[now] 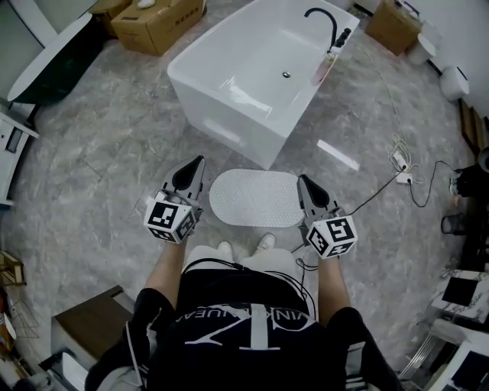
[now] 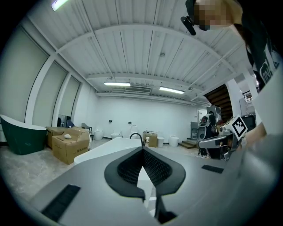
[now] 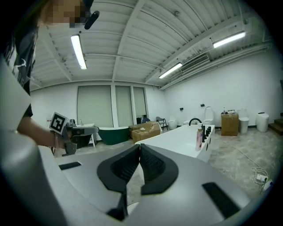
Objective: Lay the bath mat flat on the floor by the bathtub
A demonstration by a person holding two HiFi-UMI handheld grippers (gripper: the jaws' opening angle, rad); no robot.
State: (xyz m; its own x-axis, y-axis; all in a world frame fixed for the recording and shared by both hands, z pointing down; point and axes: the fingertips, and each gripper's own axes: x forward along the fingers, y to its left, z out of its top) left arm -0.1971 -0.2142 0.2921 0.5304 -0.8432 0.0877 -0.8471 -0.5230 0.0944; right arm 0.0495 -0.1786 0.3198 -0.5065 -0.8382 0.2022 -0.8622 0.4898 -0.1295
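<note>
White bath mat lies flat beside the bathtub; laying appears done. Left hand-held gripper and right hand-held gripper are closed and empty. Next move is probably just to step away.

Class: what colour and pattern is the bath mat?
The bath mat is white with fine dots; head view.

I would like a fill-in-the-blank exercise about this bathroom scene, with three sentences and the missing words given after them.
1. The bath mat lies ____ on the floor, just in front of the white bathtub.
2. The jaws of the left gripper and of the right gripper are ____, with nothing between them.
3. The curved faucet at the far end of the bathtub is ____ in colour.

Missing words: flat; shut; black
</note>
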